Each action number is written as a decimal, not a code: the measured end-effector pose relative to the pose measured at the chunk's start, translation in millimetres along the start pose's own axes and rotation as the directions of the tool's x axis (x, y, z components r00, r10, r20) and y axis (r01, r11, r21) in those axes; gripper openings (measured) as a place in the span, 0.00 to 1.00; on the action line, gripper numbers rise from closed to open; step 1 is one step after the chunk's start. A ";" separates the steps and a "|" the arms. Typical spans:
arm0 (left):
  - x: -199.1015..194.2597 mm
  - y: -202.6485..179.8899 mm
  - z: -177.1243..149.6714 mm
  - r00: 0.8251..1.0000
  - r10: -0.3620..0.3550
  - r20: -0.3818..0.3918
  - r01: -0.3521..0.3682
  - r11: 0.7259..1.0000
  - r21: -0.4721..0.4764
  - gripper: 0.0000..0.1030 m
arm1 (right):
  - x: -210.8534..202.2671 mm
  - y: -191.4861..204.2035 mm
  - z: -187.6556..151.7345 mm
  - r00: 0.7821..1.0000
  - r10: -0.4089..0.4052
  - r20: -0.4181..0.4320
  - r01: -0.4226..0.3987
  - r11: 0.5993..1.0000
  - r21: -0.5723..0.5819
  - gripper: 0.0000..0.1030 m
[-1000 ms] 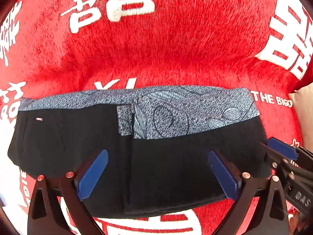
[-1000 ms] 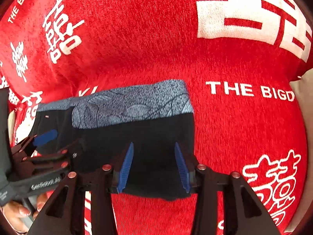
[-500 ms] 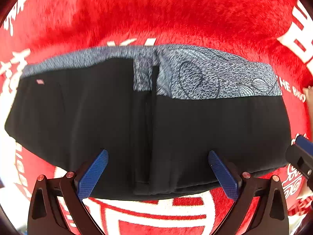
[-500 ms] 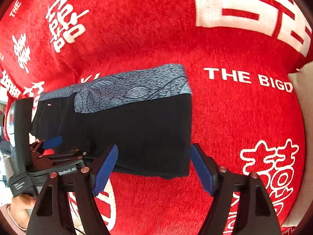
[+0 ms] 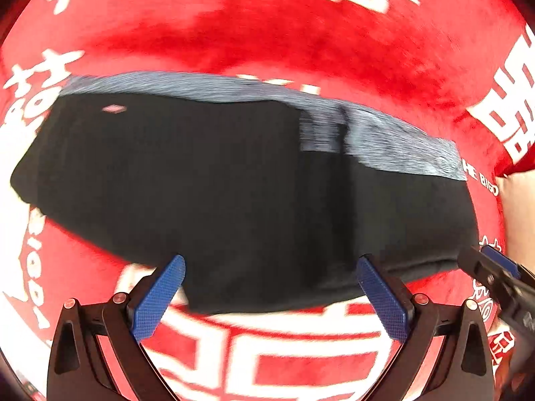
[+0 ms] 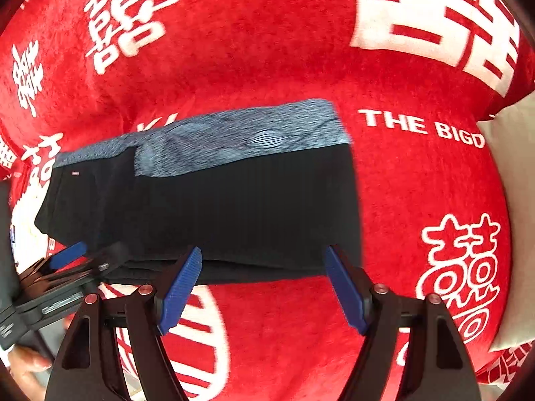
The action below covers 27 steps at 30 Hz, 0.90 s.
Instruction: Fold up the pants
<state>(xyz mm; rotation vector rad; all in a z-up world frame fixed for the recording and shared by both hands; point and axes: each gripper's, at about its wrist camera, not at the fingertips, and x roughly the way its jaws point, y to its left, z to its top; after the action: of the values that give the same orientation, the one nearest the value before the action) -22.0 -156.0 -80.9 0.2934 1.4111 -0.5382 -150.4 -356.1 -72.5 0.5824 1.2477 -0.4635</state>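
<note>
Folded black pants (image 5: 240, 193) with a blue-grey patterned waistband (image 6: 240, 137) lay flat on a red blanket (image 5: 301, 33) printed with white characters, directly beyond both tongs. The left gripper (image 5: 271, 295) pointed steeply down over the near edge of the bundle with its jaws spread wide and nothing pinched between the blue pads (image 5: 157, 299); its left pad stood at the cloth's near hem, its right pad over the black fabric close to that hem. The right gripper (image 6: 264, 289) hovered above the right half of the bundle, its jaws wide apart after just having been opening, the near hem of the pants showing in the gap but not pressed by either pad.

The pants' right edge (image 6: 354, 200) ran straight and clean, with open red blanket beyond it as far as the words "THE BIGD" (image 6: 421, 128) and a pale cushion (image 6: 515, 217) at the blanket's border. The far edge was the waistband, with bare blanket beyond. A small white label (image 5: 113, 109) sat near the far left corner of the garment. The left wrist view was smeared by motion blur.

Each tool appeared at the margin of the other's view, the two side by side along the near hem. A hand (image 6: 23, 367) showed beneath the left tool at the lower left of the right wrist view.
</note>
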 end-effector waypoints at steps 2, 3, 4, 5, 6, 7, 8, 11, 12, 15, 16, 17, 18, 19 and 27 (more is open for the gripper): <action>-7.2 25.7 -5.1 1.000 0.023 0.000 -0.023 1.000 -0.018 1.00 | 6.4 18.9 0.8 1.000 -0.007 -0.013 0.006 1.000 -0.018 0.77; -10.9 42.2 -7.9 0.999 0.032 0.001 -0.032 0.999 -0.035 1.00 | 9.4 29.8 1.9 1.000 -0.008 -0.015 0.008 1.000 -0.030 0.77; -13.2 56.0 -9.2 0.999 0.040 0.001 -0.040 0.998 -0.050 1.00 | 12.6 44.7 3.7 1.000 -0.008 -0.012 0.007 0.999 -0.050 0.77; -15.3 70.2 -11.2 0.999 0.048 -0.001 -0.048 0.996 -0.071 1.00 | 14.7 54.3 5.5 1.000 -0.006 -0.010 0.005 0.998 -0.065 0.77; -17.1 85.6 -13.4 0.999 0.054 -0.005 -0.054 0.994 -0.098 1.00 | 17.0 64.4 6.9 1.000 -0.005 -0.011 0.004 0.997 -0.080 0.77; -18.5 99.6 -15.3 0.998 0.060 -0.008 -0.061 0.990 -0.127 1.00 | 21.4 77.4 9.0 1.000 -0.002 -0.015 0.001 0.995 -0.101 0.77; -18.4 106.7 -15.9 0.998 0.063 -0.009 -0.063 0.987 -0.145 1.00 | 25.4 85.9 9.9 1.000 0.000 -0.019 -0.002 0.994 -0.114 0.77; -13.1 131.6 -13.8 0.998 0.068 -0.009 -0.068 0.977 -0.203 1.00 | 46.9 113.3 5.7 0.998 0.012 -0.065 -0.023 0.985 -0.172 0.77; -12.2 139.1 -15.5 0.997 0.071 -0.010 -0.071 0.973 -0.218 1.00 | 56.9 120.0 2.8 0.995 0.011 -0.100 -0.029 0.982 -0.186 0.78; -9.2 151.5 -19.5 0.998 0.067 -0.012 -0.068 0.969 -0.238 1.00 | 68.4 143.7 -10.8 0.992 -0.093 -0.081 0.067 0.956 -0.285 0.78; -8.4 155.7 -18.8 0.998 0.065 -0.012 -0.066 0.968 -0.242 1.00 | 68.3 152.6 -16.5 0.991 -0.112 -0.074 0.082 0.941 -0.329 0.78; -9.6 153.1 -22.5 0.998 0.063 -0.011 -0.064 0.967 -0.248 1.00 | 66.7 156.9 -20.0 0.991 -0.116 -0.067 0.085 0.933 -0.348 0.78; -9.5 157.3 -23.5 0.998 0.062 -0.010 -0.062 0.965 -0.255 1.00 | 65.0 160.2 -22.7 0.991 -0.112 -0.068 0.080 0.928 -0.363 0.78; -9.9 161.7 -24.2 0.998 0.059 -0.006 -0.058 0.963 -0.264 1.00 | 62.0 163.7 -25.9 0.992 -0.106 -0.069 0.072 0.921 -0.382 0.78; -9.0 196.1 -14.8 0.999 0.027 0.021 -0.019 0.943 -0.333 1.00 | 29.5 158.9 -24.4 0.997 -0.071 -0.005 0.065 0.932 -0.357 0.78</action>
<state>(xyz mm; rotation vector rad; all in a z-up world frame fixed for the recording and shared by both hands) 66.6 19.0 -97.8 0.0304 1.4447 -0.2753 -62.3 -218.8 -81.2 0.2349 1.3334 -0.2787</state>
